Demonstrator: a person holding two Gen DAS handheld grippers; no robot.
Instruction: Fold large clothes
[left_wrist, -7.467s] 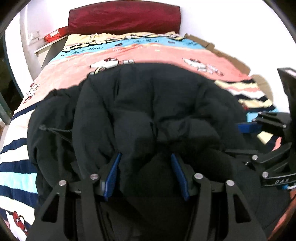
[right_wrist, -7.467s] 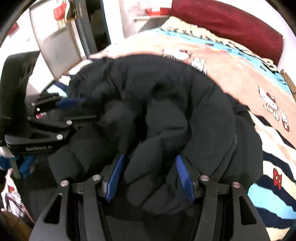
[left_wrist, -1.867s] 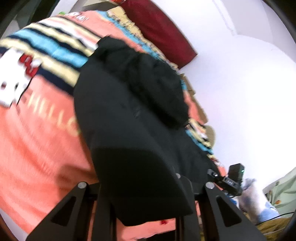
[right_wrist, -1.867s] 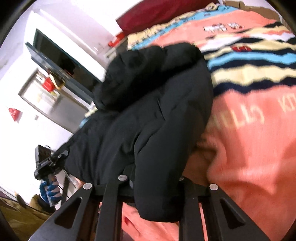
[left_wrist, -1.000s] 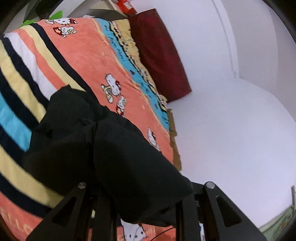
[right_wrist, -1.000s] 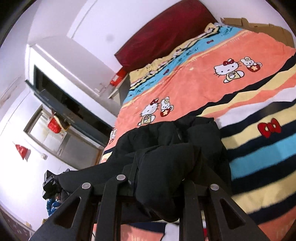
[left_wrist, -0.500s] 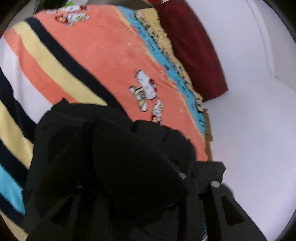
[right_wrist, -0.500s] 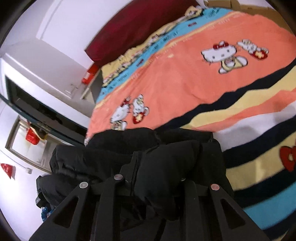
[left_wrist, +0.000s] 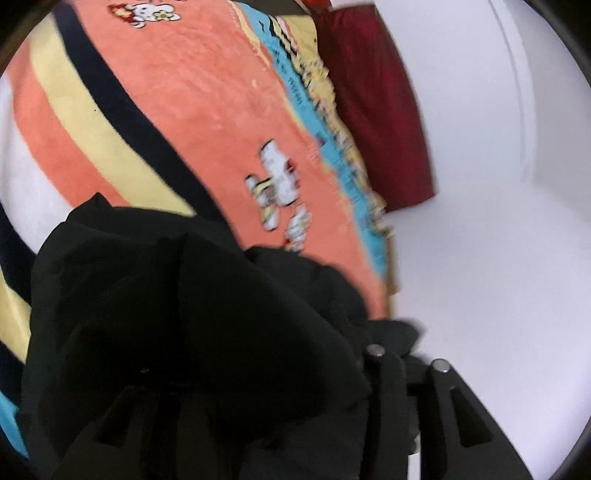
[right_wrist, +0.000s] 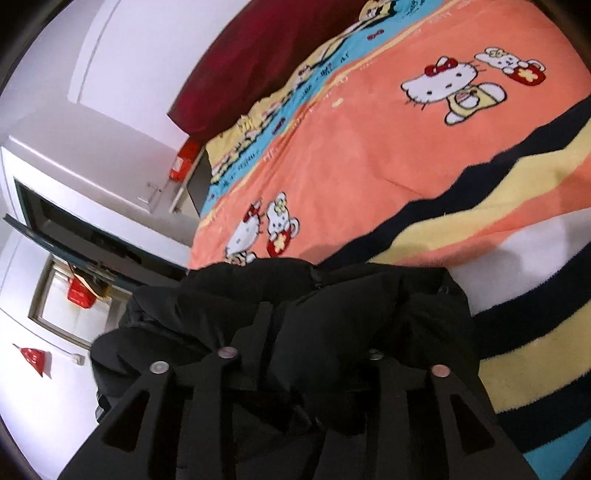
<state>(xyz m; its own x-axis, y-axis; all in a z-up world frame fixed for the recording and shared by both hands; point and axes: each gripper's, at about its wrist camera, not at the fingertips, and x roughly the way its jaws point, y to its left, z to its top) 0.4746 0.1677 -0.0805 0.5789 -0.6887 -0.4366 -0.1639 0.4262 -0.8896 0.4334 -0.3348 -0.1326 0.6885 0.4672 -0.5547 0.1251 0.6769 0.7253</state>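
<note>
Across the striped foot end of the bed, bunched black padded jacket (left_wrist: 192, 332), heaped on the cartoon-cat blanket (left_wrist: 192, 122) and filling the lower half of both views.

Left wrist view, blurred throughout: jacket fabric draped over the left gripper (left_wrist: 258, 373), burying the left finger altogether; only the right finger's linkage and two silver screws clear of the cloth. Finger pads out of sight, so gap between the jaws impossible to read; a thick fold bulging up between the two arms, seemingly clamped, though not certain. Beyond the jacket, orange blanket band with smeared cat prints, then blue and yellow stripes, then a dark red pillow (left_wrist: 373, 103) against the white wall (left_wrist: 498, 258) at the head edge. Small red item at the very top, cut off and unreadable.

Right wrist view, sharper: right gripper (right_wrist: 303, 350) with both black arms and four screws visible, tips sunk into the jacket (right_wrist: 369, 314); a puffy fold pinched up between the fingers and spilling over them toward the camera. Pads hidden by cloth; jaws close together around that fold. Jacket's far edge just touching the cat prints near the blanket's left edge (right_wrist: 369, 155). Off the bed's left side, a white cabinet (right_wrist: 92, 155) with a red box (right_wrist: 184, 158) on it, and a window frame (right_wrist: 74, 295), partly cropped. Red pillow (right_wrist: 258, 55) at the top, cut by the frame.
</note>
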